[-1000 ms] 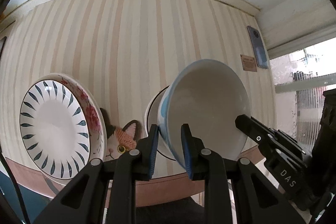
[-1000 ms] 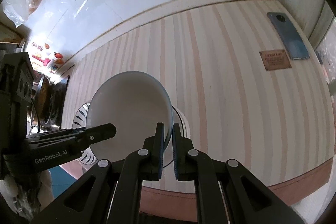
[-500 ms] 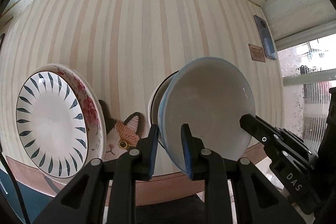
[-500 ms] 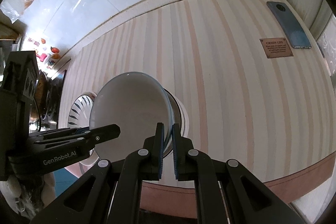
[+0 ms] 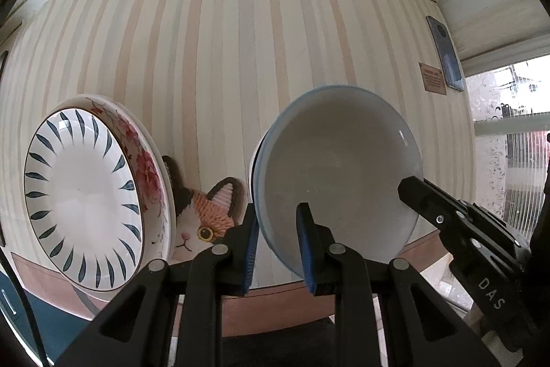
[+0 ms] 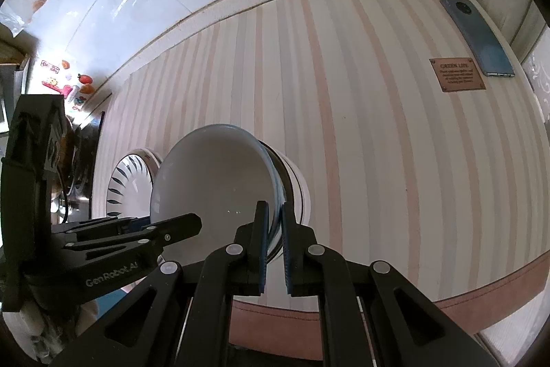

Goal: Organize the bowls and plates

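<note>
A white bowl with a pale blue rim [image 5: 337, 167] hangs tilted just above the striped table, gripped from both sides. My left gripper [image 5: 276, 236] is shut on its near-left rim, one blue pad inside and one outside. My right gripper [image 6: 273, 236] is shut on the opposite rim of the same bowl [image 6: 213, 181]. Right under it sits a second white bowl with a dark rim [image 6: 297, 184], mostly covered. Left of the bowls, a plate with a blue leaf pattern [image 5: 86, 195] lies on top of a floral plate [image 5: 147, 157].
A cat-shaped mat [image 5: 202, 219] lies between the plates and the bowls. A phone [image 6: 477, 36] and a small brown plaque [image 6: 457, 74] lie at the far right of the striped cloth [image 5: 223, 57]. The table's brown edge [image 6: 481, 294] runs close in front.
Both grippers have sunk with the bowl toward the table. The bowl now covers most of the bowl beneath it, and the plates look nearer.
</note>
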